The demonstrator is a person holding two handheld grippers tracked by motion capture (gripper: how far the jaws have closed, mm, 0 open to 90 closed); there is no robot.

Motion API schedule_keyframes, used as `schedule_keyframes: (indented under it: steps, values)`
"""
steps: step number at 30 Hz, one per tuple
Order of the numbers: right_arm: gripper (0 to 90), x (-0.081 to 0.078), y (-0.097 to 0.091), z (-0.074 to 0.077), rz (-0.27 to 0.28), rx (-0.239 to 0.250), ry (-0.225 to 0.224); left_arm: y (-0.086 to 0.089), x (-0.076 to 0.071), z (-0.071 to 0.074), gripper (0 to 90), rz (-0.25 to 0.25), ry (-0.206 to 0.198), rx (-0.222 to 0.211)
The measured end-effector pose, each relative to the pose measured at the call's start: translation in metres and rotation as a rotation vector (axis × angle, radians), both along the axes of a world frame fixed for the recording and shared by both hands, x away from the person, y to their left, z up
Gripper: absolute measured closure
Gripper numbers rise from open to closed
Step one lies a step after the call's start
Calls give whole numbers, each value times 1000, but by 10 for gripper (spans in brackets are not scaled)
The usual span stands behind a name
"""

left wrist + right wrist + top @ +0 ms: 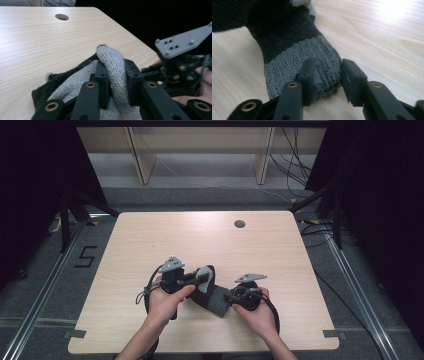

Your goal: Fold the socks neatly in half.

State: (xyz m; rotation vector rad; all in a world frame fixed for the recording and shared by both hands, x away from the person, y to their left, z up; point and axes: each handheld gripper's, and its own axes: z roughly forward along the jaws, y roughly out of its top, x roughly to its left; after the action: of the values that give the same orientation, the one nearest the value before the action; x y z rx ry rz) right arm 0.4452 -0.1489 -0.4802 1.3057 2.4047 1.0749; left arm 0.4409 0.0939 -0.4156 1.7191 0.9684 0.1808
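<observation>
On the wooden table (150,240), near its front edge, a grey-and-dark sock (212,295) stretches between both tools; at the sock's nine o'clock the left gripper (116,75) has its jaws closed tight on the pale grey toe end; at the sock's four o'clock the right gripper (327,75) pinches the ribbed grey cuff, jaws narrowly parted around the knit; a round hole (240,224) sits at the tabletop's one o'clock.
</observation>
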Motion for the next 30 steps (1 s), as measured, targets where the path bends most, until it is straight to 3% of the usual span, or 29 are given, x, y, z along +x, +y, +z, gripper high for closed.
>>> schedule_keyframes:
  steps: [1, 2, 5, 8, 9, 10, 12, 13, 18, 19, 20, 24, 25, 30]
  values:
    - [585, -3, 2, 3, -26, 17, 35, -1, 0, -1, 752, 3, -2, 6]
    - [573, -4, 1, 5, -15, 24, 39, -2, 1, -2, 753, 0, -3, 17]
    - [578, -10, 0, 16, -23, 36, 6, -3, 2, -4, 753, 4, -13, 37]
    - [672, -16, -2, 26, -5, 36, -6, -2, 3, -2, 753, 14, -13, 50]
    - [701, -17, -3, 25, 16, 18, -25, -1, 3, -2, 753, 18, -13, 53]
    - [721, -18, -2, 25, 19, 12, 16, -1, 3, -2, 753, 20, -16, 50]
    - [733, -16, -1, 16, 41, -19, 13, 0, 3, -1, 753, 26, -17, 40]
    - [733, -16, 1, 11, 36, -22, 36, -1, 3, 0, 753, 27, -17, 39]
    - [733, -11, 2, 3, 43, -3, 12, -7, 3, 1, 753, 8, -20, 52]
    - [733, -12, 5, 1, 17, 32, 34, -10, 3, 0, 754, 5, -22, 45]
    - [731, -12, 4, 3, 21, 17, 54, -12, 3, 0, 753, 0, -23, 58]
    - [726, -10, 3, 1, 44, 15, 18, -24, 2, -8, 753, -11, -23, 90]
    - [724, -12, 4, 1, 27, 31, 44, -27, 2, -11, 753, -15, -26, 97]
    - [702, -13, 4, 1, 24, 44, 46, -44, 1, -29, 753, -32, -28, 162]
